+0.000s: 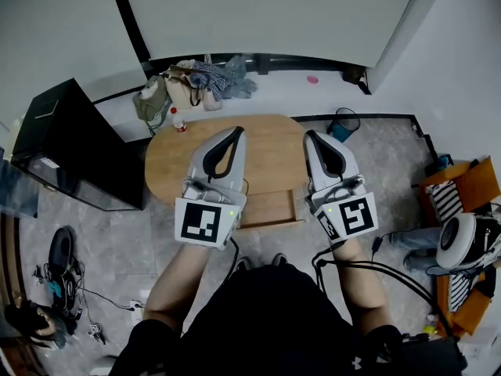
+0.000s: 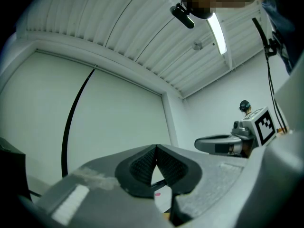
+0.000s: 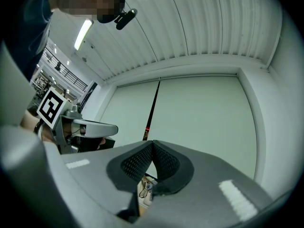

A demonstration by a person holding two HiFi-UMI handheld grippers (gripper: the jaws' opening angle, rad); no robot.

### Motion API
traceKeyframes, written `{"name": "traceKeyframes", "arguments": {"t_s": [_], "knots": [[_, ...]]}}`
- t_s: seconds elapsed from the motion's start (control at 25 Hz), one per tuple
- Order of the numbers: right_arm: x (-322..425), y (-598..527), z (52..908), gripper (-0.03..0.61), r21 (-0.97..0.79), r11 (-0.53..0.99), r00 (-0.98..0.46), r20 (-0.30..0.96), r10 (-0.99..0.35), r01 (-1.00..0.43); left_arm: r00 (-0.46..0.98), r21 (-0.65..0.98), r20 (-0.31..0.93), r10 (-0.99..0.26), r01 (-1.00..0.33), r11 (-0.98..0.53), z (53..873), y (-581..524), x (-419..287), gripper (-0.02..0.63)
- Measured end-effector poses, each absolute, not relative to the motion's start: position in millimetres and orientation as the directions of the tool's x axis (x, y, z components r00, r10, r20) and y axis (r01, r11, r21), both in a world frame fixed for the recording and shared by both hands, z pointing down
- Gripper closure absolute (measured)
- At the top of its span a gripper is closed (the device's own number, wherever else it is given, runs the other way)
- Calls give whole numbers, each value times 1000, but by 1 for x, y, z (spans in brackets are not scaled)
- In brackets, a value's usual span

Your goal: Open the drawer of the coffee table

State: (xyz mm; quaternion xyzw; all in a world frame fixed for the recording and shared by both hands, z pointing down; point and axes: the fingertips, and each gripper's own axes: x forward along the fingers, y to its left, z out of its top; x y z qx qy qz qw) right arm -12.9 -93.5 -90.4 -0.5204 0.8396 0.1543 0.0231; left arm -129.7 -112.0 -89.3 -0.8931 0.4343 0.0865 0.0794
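The oval wooden coffee table [image 1: 266, 143] stands in the middle of the head view. Its drawer [image 1: 270, 208] sticks out from the near edge, between my two arms. My left gripper [image 1: 237, 130] hangs over the table's left half with its jaws shut and nothing between them. My right gripper [image 1: 309, 134] hangs over the right half, also shut and empty. Both point away from me and slightly upward. In the left gripper view my left gripper [image 2: 156, 147] faces a pale wall, with the right gripper [image 2: 223, 144] beside it. The right gripper view shows my right gripper [image 3: 152, 142] before the same wall.
A black cabinet [image 1: 70, 143] stands left of the table. Bags and clothes [image 1: 196, 81] lie beyond it, and a small red-capped bottle [image 1: 178, 122] sits at its far left edge. A blue bin [image 1: 342, 124] is at the far right; orange boxes [image 1: 462, 202] and shoes [image 1: 59, 257] flank me.
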Motion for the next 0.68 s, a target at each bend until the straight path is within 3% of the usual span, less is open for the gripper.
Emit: {"name": "traceKeyframes", "arguments": {"t_s": [0.68], "knots": [[2, -104, -84, 577, 223, 422, -463, -182, -868, -879, 614, -58, -200, -763, -785, -617, -83, -122, -111, 612]]}}
